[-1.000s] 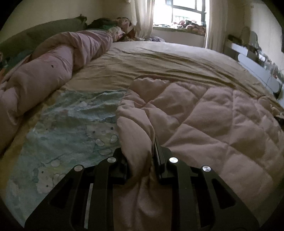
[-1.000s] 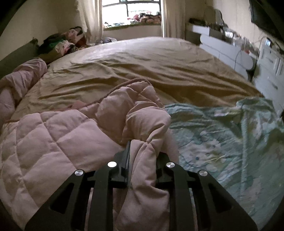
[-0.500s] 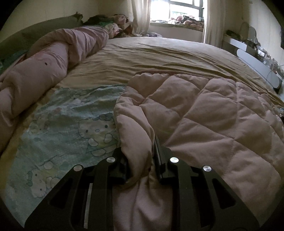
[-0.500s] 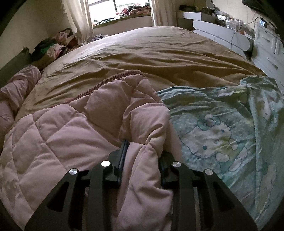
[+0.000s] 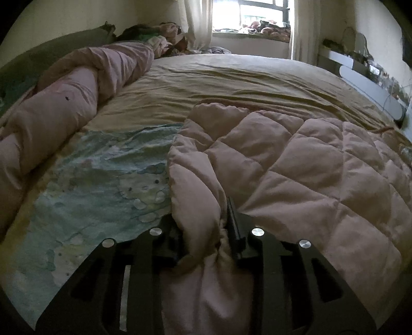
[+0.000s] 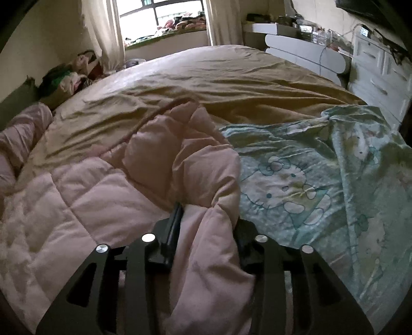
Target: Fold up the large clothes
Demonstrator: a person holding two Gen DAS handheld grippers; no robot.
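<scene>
A pink quilted blanket [image 5: 296, 165] lies on the bed, folded over on itself, with a bunched edge running into each gripper. My left gripper [image 5: 206, 229] is shut on the blanket's left edge. My right gripper [image 6: 206, 226] is shut on its right edge; the blanket [image 6: 90, 201] spreads to the left of it. A teal cartoon-cat sheet [image 5: 103, 185] lies under the blanket and also shows in the right wrist view [image 6: 309, 185]. The gripped fabric hides most of the fingers.
A tan bedspread [image 5: 244, 85] covers the far half of the bed. A rolled pink duvet [image 5: 64, 110] lies along the left side. White drawers [image 6: 381, 77] stand on the right. A window [image 6: 164, 18] and clothes pile [image 6: 72, 69] are at the back.
Both grippers have kept their grip on the blanket's edges. The views have shifted slightly and the blanket's far fold has moved a little; the right view tilted up again.
</scene>
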